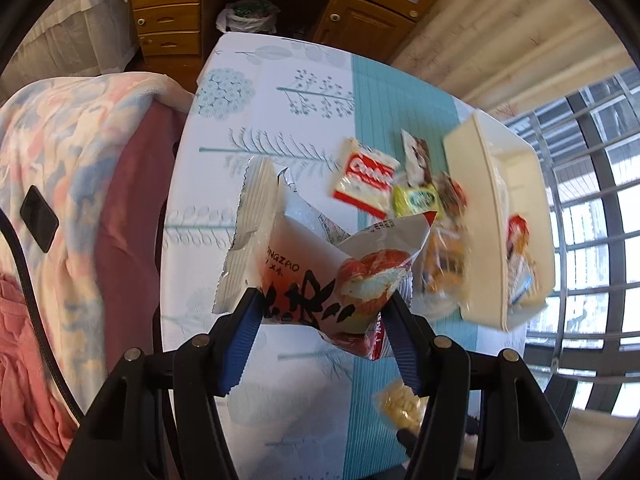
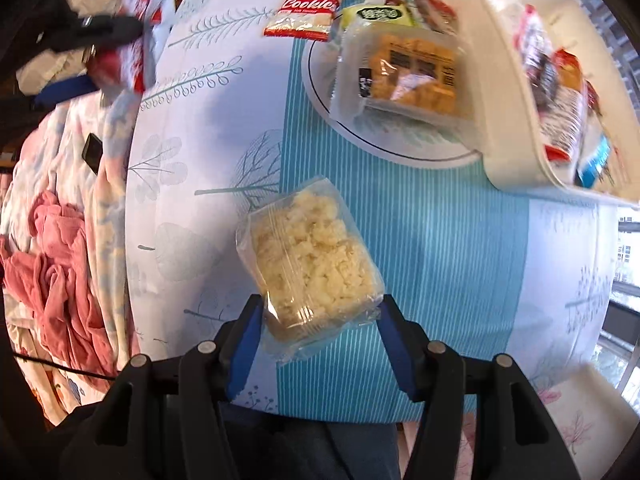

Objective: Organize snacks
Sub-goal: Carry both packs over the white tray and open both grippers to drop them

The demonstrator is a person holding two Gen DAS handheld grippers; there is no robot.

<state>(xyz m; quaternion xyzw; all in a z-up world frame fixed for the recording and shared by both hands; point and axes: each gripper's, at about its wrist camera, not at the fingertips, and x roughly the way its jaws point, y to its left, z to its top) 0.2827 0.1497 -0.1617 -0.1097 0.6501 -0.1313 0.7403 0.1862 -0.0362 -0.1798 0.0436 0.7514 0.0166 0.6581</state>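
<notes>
Blue pads of the left tool [image 1: 320, 308] clamp a white snack packet [image 1: 304, 276] held above the surface [image 1: 272, 92], left of the cream bin [image 1: 488, 216]. From the right wrist, the right tool [image 2: 320, 314] grips a clear-wrapped puffed-rice cake [image 2: 312, 256], lifted above the surface's teal stripe, near a plate [image 2: 400, 140].

Daylight is admitted through the barred window [image 1: 592, 216] at three o'clock in the left wrist view; panes are blown out white. The table [image 2: 460, 240] is evenly and brightly lit. A soft shadow is cast beneath the clear puffed-snack pack [image 2: 312, 256]. Motion blur is seen on the cream bin [image 1: 492, 216] and the packets beside it. Straight edges are bowed by fisheye distortion; corners are vignetted black.
</notes>
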